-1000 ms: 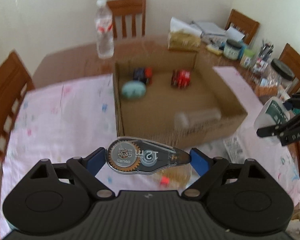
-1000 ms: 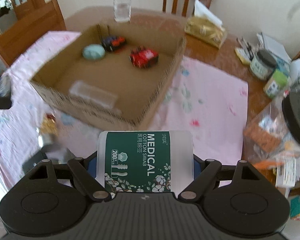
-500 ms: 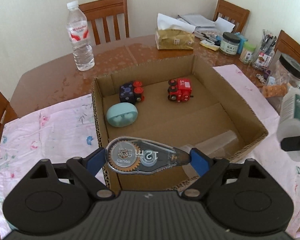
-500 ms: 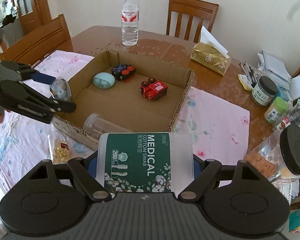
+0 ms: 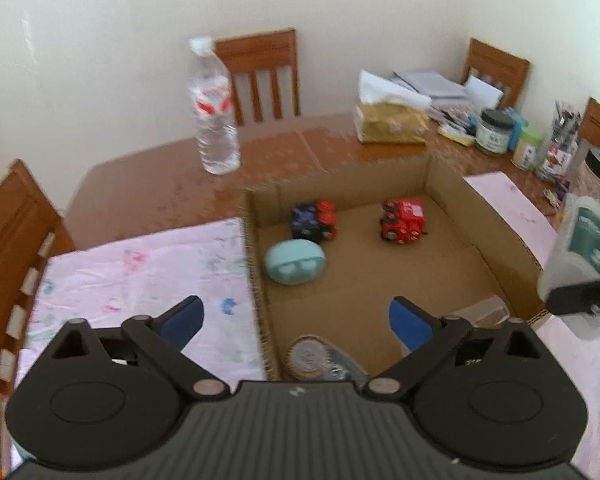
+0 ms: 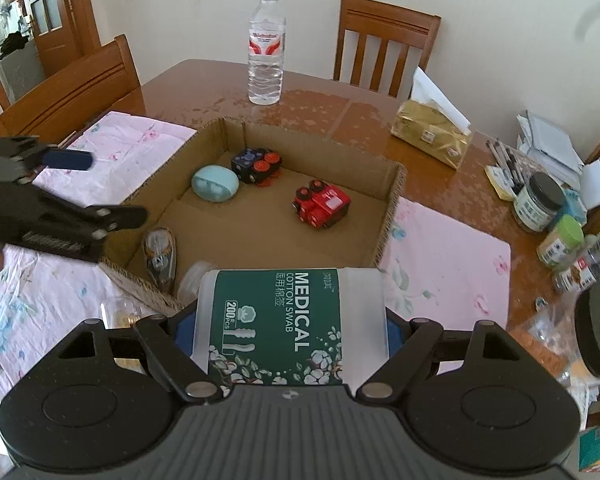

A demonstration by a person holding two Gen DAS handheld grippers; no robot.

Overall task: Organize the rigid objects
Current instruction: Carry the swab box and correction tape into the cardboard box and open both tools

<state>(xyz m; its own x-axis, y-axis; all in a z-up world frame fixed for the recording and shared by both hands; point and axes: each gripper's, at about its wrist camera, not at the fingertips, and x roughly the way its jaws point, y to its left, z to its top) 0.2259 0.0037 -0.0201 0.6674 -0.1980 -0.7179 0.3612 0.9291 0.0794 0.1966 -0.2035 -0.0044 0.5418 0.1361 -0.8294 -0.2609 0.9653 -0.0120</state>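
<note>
Correction tape (image 6: 160,254) in box (image 6: 392,196); left gripper (image 5: 296,320) fingers (image 5: 182,320) apart

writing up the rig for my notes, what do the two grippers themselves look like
Both look identical: the left gripper and right gripper have matte black plastic bodies with a ribbed grey centre panel bearing a small white logo, round discs on either side, black linkage arms with silver pivot pins, and blue pads on the jaws. A thin black cable shows at the right wrist view's left edge.
</note>
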